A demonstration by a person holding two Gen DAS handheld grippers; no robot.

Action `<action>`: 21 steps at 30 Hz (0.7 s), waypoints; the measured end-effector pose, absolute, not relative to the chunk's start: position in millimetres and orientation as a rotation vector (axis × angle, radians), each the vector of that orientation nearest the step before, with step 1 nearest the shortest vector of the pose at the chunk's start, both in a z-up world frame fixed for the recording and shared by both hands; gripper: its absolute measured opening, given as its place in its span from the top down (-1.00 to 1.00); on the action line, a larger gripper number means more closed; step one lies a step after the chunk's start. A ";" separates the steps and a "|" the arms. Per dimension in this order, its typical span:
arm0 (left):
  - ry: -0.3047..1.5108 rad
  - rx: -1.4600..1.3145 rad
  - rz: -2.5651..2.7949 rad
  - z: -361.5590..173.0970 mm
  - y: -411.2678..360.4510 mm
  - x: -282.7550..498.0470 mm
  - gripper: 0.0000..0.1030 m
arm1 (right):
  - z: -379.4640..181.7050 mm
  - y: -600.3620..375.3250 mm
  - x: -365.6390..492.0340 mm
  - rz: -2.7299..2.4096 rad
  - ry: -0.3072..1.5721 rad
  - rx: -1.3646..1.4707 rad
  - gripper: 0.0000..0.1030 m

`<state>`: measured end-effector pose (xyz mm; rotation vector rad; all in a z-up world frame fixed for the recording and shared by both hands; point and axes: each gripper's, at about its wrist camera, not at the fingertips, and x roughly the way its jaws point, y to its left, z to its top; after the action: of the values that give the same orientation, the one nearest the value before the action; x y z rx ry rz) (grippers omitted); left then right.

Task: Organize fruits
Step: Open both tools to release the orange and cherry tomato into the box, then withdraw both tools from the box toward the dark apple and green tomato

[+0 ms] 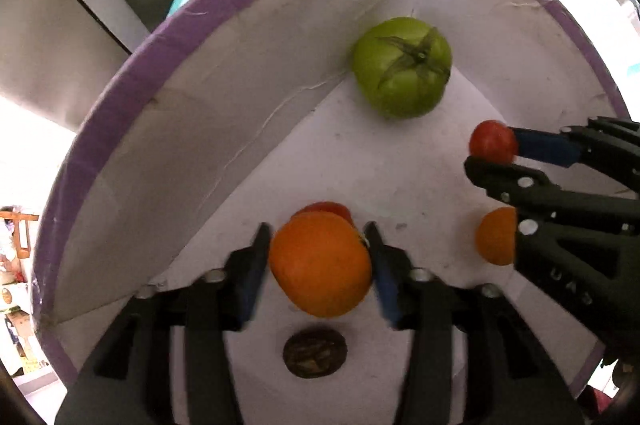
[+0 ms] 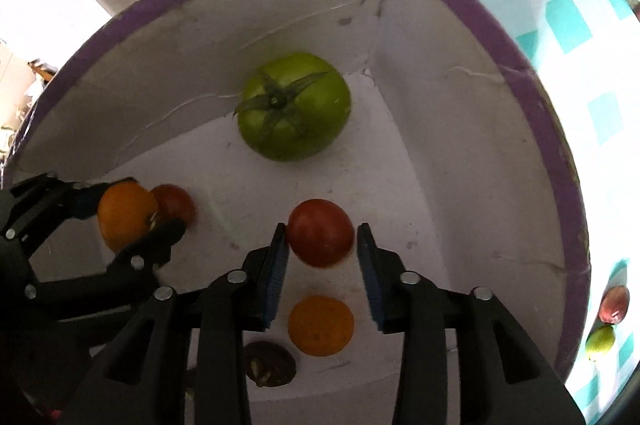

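Observation:
Both grippers are inside a white box with a purple rim [image 1: 120, 97] [image 2: 500, 37]. My left gripper [image 1: 318, 257] has its jaws around an orange fruit [image 1: 320, 263] [image 2: 126, 215], with narrow gaps at the pads; it looks released above the floor. A red tomato [image 1: 332, 209] [image 2: 176, 203] lies behind it. My right gripper [image 2: 322, 251] [image 1: 490, 155] has its jaws spread around a red tomato [image 2: 320, 233] [image 1: 493, 141], with a gap on the right side. A green tomato [image 1: 402, 67] [image 2: 294, 105] sits in the far corner. A second orange fruit [image 1: 496, 235] [image 2: 321, 325] lies below the right gripper.
A dark brown walnut-like piece [image 1: 315, 353] [image 2: 270, 363] lies on the box floor near me. Outside the box, on the teal checked cloth [image 2: 568, 9], lie a reddish fruit [image 2: 614, 303] and a small green fruit [image 2: 600, 339].

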<state>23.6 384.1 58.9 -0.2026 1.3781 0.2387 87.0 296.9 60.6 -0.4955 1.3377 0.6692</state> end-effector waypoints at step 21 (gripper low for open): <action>0.864 -0.169 0.510 183.4 303.0 -47.8 -0.95 | 193.8 102.7 18.7 0.750 0.903 -0.072 -0.64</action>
<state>-47.8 303.0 183.4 -0.1688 0.8640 0.5099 18.7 102.7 193.8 -0.0716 0.9034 0.7498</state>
